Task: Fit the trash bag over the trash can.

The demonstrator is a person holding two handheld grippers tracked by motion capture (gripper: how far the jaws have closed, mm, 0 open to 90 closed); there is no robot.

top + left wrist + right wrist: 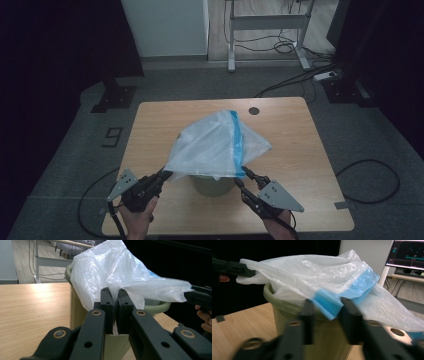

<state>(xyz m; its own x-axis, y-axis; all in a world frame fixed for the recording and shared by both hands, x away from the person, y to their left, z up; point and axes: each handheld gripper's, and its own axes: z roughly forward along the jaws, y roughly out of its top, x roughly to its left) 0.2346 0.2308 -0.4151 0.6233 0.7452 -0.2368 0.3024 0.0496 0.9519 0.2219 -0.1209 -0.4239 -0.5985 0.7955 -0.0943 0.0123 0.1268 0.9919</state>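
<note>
A translucent white plastic bag [210, 145] with a blue band [236, 145] lies draped over a pale green bin [212, 186] near the table's front edge. My left gripper [165, 175] is shut on the bag's near-left edge; in the left gripper view its jaws [113, 293] pinch the white film in front of the bin [77, 310]. My right gripper [243, 176] is at the near end of the blue band. In the right gripper view its jaws [327, 302] stand apart on either side of the blue corner [329, 306], above the bin's rim [287, 310].
The wooden table [300, 150] has a round cable hole [254, 110] at the back. Beyond it stand a white desk frame [265, 22] and a white cabinet [165, 25]. Cables [370, 175] lie on the floor at the right. A monitor [409, 255] glows behind.
</note>
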